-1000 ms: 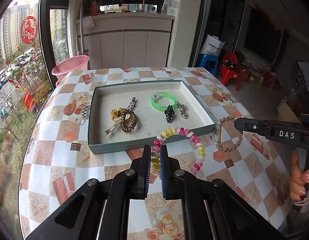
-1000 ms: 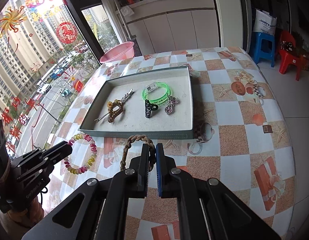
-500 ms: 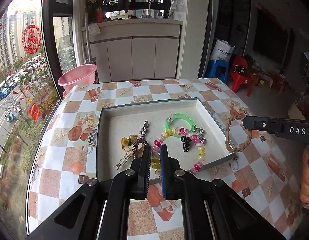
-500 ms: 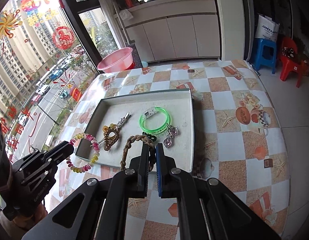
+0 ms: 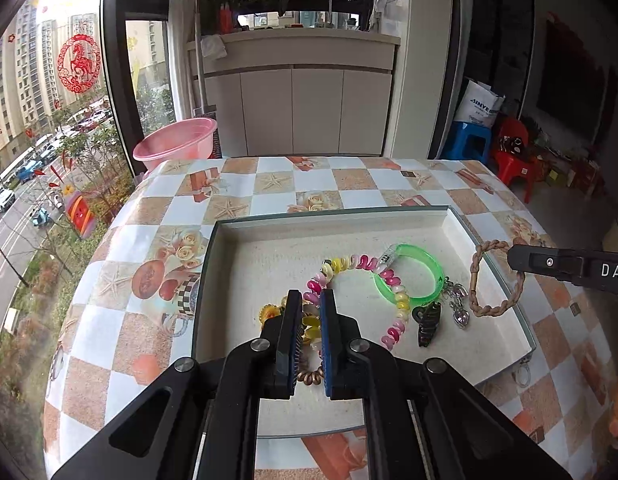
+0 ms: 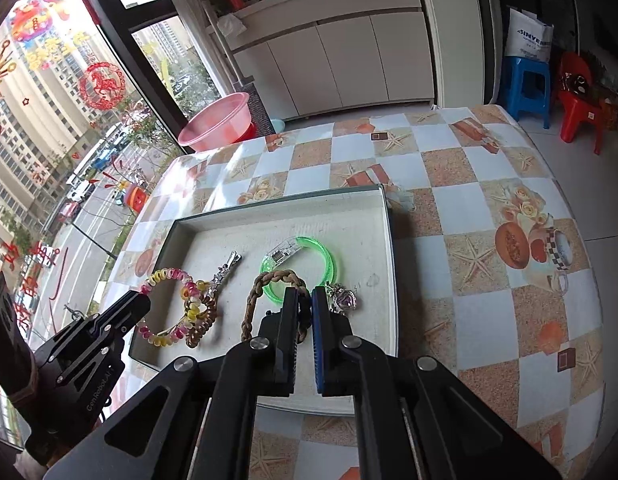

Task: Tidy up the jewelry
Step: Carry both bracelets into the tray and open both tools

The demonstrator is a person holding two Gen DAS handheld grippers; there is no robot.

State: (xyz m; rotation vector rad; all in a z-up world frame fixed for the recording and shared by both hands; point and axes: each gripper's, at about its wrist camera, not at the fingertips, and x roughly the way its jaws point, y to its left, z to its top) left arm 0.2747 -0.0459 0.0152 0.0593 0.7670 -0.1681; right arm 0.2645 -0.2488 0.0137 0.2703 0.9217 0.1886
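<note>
Over the shallow grey tray (image 5: 205,276) on the checkered tabletop (image 5: 269,184), the left gripper (image 5: 310,300) jaws pinch a pink-and-yellow spiral coil bracelet (image 5: 393,304); the right gripper (image 6: 304,300) jaws clamp a brown braided cord bracelet (image 6: 255,292), both hanging above the tray's inside.

pink basin (image 5: 175,139) past table's far edge | blue stool (image 6: 527,87) beside red chair (image 6: 580,109) | white bag (image 5: 481,107) on stool | white cabinets (image 5: 305,111) behind
</note>
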